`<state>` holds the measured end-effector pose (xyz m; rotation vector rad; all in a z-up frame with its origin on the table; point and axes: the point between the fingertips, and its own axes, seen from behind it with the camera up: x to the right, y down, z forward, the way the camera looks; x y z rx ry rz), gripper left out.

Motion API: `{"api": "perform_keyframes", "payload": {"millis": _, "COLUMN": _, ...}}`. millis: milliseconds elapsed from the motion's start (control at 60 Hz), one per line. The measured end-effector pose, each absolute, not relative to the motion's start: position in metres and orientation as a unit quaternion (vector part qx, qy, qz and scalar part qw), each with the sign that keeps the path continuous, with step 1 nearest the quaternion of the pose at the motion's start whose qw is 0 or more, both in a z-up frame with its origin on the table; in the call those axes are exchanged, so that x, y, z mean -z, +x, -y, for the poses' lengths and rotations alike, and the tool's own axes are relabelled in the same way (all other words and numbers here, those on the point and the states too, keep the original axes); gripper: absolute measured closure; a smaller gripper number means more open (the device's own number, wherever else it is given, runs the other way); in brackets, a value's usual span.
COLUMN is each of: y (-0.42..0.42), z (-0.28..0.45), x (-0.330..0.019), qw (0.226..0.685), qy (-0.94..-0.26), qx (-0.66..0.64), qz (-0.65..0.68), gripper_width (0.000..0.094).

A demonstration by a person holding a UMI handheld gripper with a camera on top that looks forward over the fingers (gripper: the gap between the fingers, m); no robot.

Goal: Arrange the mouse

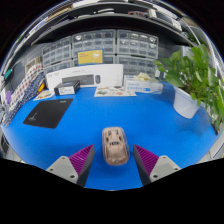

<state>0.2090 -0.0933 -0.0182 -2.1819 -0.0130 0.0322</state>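
A beige-and-brown mouse (115, 145) lies on the blue table (150, 115), pointing away from me. It stands between my gripper's (115, 160) two fingers, with a blue gap showing at either side. The purple pads (83, 160) flank its near half. The gripper is open. A black mouse pad (48, 112) lies on the table well ahead and to the left of the fingers.
A white box (85, 77) and a smaller blue-and-white box (68, 88) stand at the table's far edge. Papers and small items (130, 89) lie at the far right. A green plant in a white pot (195, 85) stands to the right. Shelves of bins line the back wall.
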Motion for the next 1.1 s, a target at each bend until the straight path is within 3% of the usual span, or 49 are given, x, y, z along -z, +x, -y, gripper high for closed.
{"api": "perform_keyframes", "payload": {"millis": 133, "y": 0.211, "z": 0.066, "x": 0.018, "qw": 0.455, "qy": -0.89, "qx": -0.024, "qz": 0.011, "gripper_width": 0.0274}}
{"api": "perform_keyframes", "payload": {"millis": 183, "y": 0.211, "z": 0.064, "x": 0.018, "qw": 0.455, "qy": -0.89, "qx": -0.02, "qz": 0.005, "gripper_width": 0.0435}}
{"api": "perform_keyframes", "payload": {"millis": 417, "y": 0.215, "z": 0.062, "x": 0.02, "qw": 0.445, "qy": -0.896, "qx": -0.001, "qz": -0.006, "gripper_width": 0.0586}}
{"api": "perform_keyframes", "payload": {"millis": 650, "y": 0.214, "z": 0.064, "x": 0.017, "qw": 0.406, "qy": -0.913, "qx": 0.011, "qz": -0.039, "gripper_width": 0.0591}}
{"api": "perform_keyframes", "payload": {"millis": 733, "y": 0.211, "z": 0.057, "x": -0.02, "qw": 0.42, "qy": -0.905, "qx": 0.024, "qz": -0.068, "gripper_width": 0.0589}}
{"api": "perform_keyframes", "payload": {"millis": 967, "y": 0.153, "z": 0.016, "x": -0.19, "qw": 0.523, "qy": -0.845, "qx": 0.072, "qz": -0.084, "gripper_width": 0.0586}}
{"api": "perform_keyframes", "payload": {"millis": 1100, "y": 0.082, "z": -0.014, "x": -0.246, "qw": 0.557, "qy": -0.825, "qx": 0.047, "qz": -0.079, "gripper_width": 0.0587}}
